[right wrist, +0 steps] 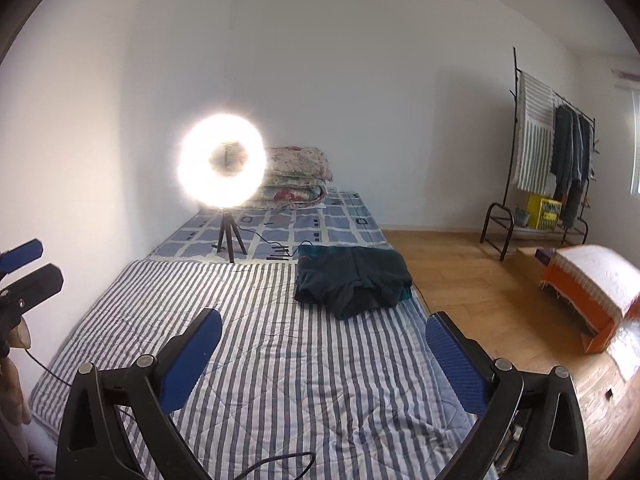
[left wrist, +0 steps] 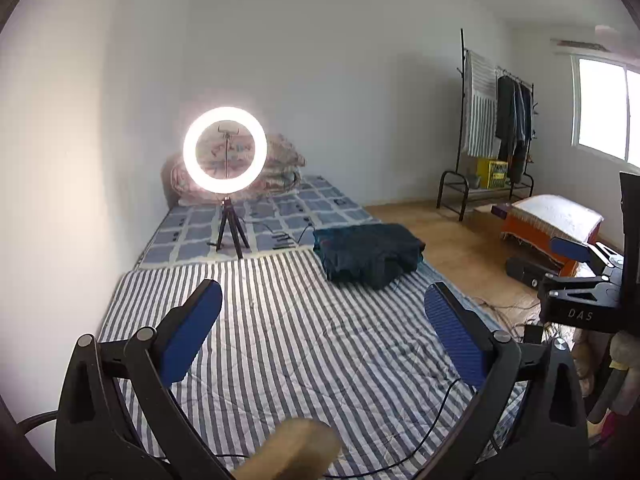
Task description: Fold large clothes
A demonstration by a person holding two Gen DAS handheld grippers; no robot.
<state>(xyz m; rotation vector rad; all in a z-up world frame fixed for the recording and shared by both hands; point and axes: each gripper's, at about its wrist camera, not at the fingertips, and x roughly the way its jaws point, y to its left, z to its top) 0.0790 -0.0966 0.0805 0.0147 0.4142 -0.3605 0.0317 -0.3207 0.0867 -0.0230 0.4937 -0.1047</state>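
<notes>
both grippers are wide open and hold nothing: left gripper (left wrist: 323,307), right gripper (right wrist: 324,338). dark folded clothes (right wrist: 352,280) lie on the striped blanket (right wrist: 280,360).

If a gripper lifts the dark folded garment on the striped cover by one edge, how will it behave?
The dark folded garment is probably floppy: its edges sag and wrinkle, so the folds would likely open and hang. It looks fairly thick in several layers, so perhaps heavy for cloth. Pushed, it would likely bunch up on the quilted striped cover rather than slide cleanly.
</notes>
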